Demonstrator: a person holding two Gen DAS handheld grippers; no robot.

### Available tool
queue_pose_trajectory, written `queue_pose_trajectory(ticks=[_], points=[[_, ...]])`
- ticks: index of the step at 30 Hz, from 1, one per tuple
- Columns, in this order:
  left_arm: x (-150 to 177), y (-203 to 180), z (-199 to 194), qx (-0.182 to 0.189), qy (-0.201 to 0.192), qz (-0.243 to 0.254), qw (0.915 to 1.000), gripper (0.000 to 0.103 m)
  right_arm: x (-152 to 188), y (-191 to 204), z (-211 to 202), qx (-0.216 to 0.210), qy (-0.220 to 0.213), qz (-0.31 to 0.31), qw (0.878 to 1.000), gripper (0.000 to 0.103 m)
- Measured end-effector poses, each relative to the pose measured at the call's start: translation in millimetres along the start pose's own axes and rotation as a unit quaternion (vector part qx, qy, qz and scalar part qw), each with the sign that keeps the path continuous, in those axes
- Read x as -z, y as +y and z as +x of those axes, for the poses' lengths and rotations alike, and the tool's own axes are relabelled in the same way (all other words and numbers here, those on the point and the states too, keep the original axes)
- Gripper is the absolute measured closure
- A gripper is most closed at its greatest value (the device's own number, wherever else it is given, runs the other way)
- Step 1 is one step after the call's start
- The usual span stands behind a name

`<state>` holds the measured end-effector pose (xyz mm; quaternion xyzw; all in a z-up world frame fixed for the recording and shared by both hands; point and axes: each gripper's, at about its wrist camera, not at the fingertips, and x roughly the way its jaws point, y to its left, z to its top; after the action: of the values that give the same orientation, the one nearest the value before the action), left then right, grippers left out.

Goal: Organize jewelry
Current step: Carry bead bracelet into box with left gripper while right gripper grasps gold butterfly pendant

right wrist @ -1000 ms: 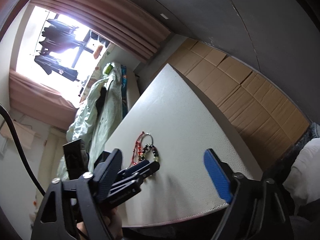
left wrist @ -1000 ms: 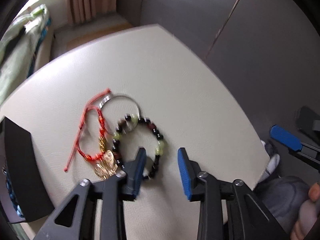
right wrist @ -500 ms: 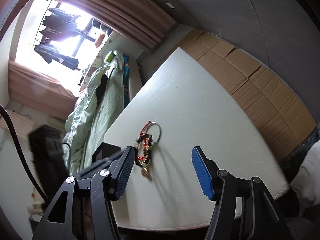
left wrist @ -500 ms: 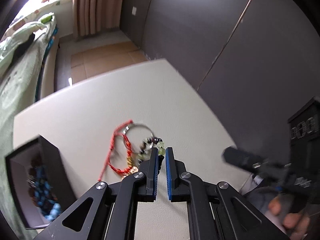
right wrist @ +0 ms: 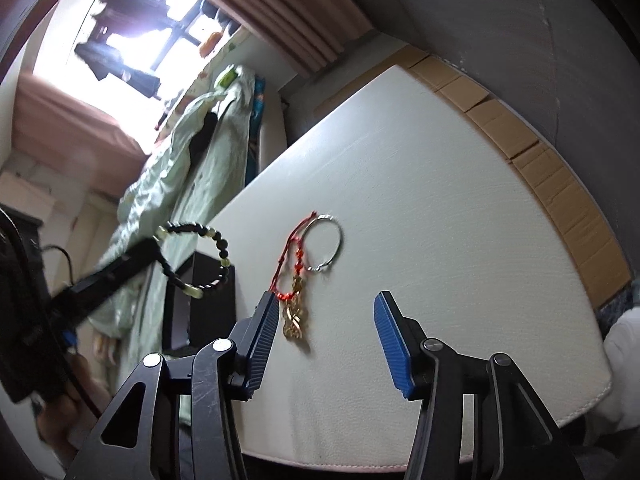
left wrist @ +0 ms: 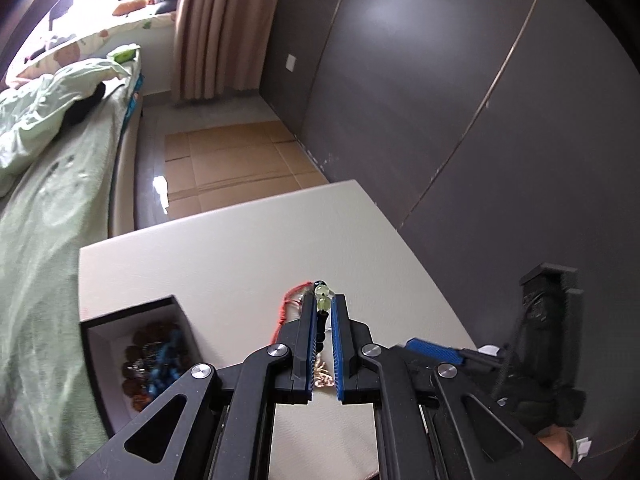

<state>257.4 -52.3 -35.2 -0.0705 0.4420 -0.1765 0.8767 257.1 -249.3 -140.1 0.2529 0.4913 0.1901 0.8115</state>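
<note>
My left gripper (left wrist: pixel 323 300) is shut on a bracelet of black and pale green beads (left wrist: pixel 322 303) and holds it in the air above the white table (left wrist: pixel 224 264). In the right wrist view the same beaded bracelet (right wrist: pixel 208 256) hangs from the left gripper over the black jewelry box (right wrist: pixel 200 300). A red cord bracelet with a gold charm (right wrist: pixel 294 280) and a silver bangle (right wrist: pixel 325 246) lie on the table. My right gripper (right wrist: pixel 326 324) is open and empty, just short of the gold charm.
The black box (left wrist: pixel 140 356) at the table's left edge holds several brown and blue bead pieces. A bed with green bedding (left wrist: pixel 48 168) runs along the left. A dark wall (left wrist: pixel 460 100) stands to the right. Cardboard (left wrist: pixel 232 160) covers the floor beyond the table.
My left gripper closed on the beaded bracelet and lifted it off the table, toward the box. My right gripper moved closer to the red cord bracelet and bangle.
</note>
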Motion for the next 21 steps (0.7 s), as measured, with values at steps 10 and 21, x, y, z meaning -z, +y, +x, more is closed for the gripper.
queue_pose_trajectory(ticks=[10,21], points=[[1.5,28.7,-31.1,-0.001,-0.025,-0.030,0.9992,0.096,8.3,26.9,36.7,0.019,0.046,-0.065,0.997,0.058],[17.5,63.4,-54.8,-0.014,-0.036,-0.059,0.9975,0.096,12.0,45.2,72.7,0.042,0.081,-0.090,0.992,0.073]])
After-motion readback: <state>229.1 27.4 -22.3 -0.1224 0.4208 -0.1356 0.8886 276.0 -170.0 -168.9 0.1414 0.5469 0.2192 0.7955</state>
